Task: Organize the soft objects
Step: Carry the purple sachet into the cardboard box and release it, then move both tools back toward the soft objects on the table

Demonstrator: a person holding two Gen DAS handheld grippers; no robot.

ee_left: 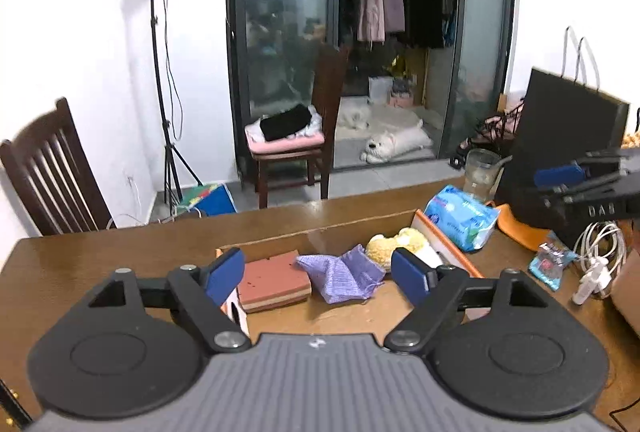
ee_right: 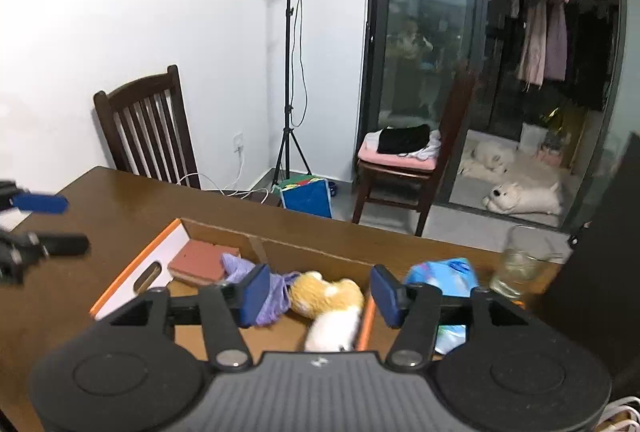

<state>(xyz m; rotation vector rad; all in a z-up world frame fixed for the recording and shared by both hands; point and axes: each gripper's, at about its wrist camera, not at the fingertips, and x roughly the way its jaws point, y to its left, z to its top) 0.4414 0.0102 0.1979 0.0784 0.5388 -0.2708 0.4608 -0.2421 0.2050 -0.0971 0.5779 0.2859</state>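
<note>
Left gripper (ee_left: 318, 274) hangs above the cardboard box (ee_left: 280, 237), jaws wide apart, nothing between the pads. Right gripper (ee_right: 316, 294) likewise empty, jaws parted about halfway, poised over the same box.

Inside the box, left to right: reddish-brown sponge block (ee_left: 274, 280), crumpled purple cloth (ee_left: 340, 274), yellow-and-white plush toy (ee_left: 394, 246) — cloth touching both neighbours. Blue tissue pack (ee_left: 460, 218) lies outside on the wooden table (ee_left: 100, 264), just beside the box's orange-edged wall.

Handling, as a judgement: all look light and yielding.
- Sponge — squashes; take across its short sides.
- Cloth — limp, will drape; pinch a raised fold.
- Plush — springy; grip the body (limbs would dangle).
- Tissue pack — slick film, could slip; close across its narrow middle.
</note>
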